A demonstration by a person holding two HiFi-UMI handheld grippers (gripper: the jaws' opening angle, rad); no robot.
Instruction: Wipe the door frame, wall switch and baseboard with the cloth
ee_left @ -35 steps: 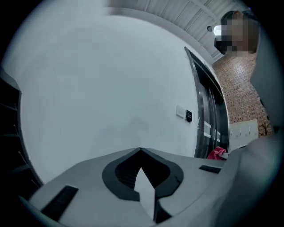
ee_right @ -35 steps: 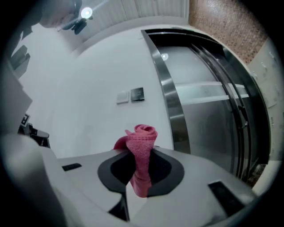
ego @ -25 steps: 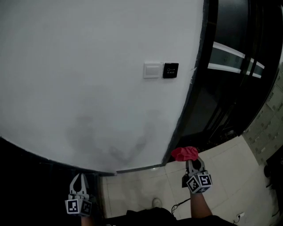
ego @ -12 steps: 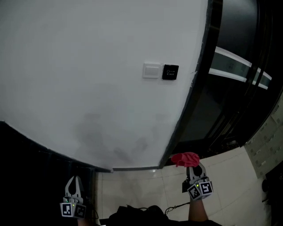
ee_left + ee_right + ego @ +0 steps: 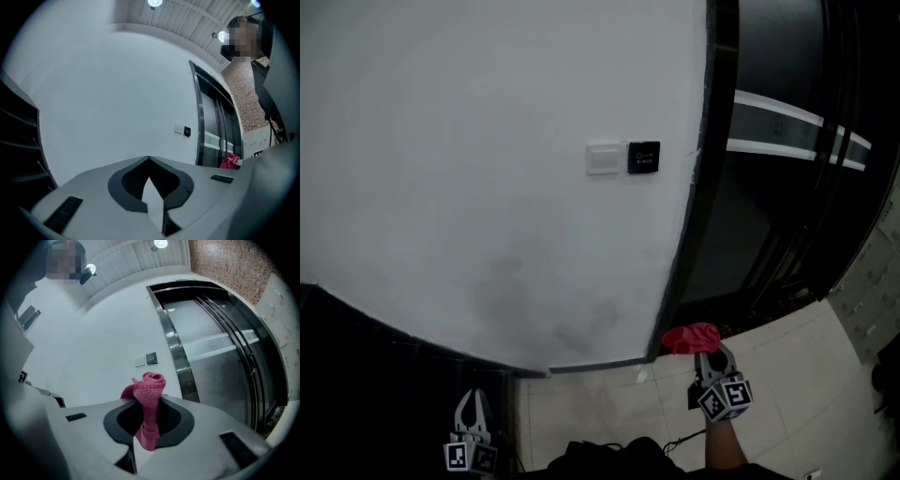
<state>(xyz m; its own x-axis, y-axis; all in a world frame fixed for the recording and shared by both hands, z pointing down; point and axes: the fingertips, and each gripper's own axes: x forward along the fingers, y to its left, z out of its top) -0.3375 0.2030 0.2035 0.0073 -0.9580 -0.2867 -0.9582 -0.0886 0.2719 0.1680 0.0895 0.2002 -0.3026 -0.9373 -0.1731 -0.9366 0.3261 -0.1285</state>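
A pink cloth (image 5: 691,337) is bunched in my right gripper (image 5: 705,349), which is shut on it low down by the foot of the dark door frame (image 5: 703,187). In the right gripper view the cloth (image 5: 149,394) stands up between the jaws. A white wall switch (image 5: 603,157) sits on the white wall beside a black panel (image 5: 644,157), well above both grippers. The dark baseboard (image 5: 591,366) runs along the wall's foot. My left gripper (image 5: 472,398) hangs at the lower left, shut and empty, apart from the wall.
Dark glass doors with a pale band (image 5: 787,131) fill the right. Pale floor tiles (image 5: 787,375) lie below them. A dark shelf unit (image 5: 384,375) stands at the lower left beside the left gripper. A cable (image 5: 680,437) lies on the floor near my feet.
The view has swung, so the switch and door frame sit further left. The right gripper keeps the cloth near the frame's foot. The left gripper sits slightly lower in the picture.
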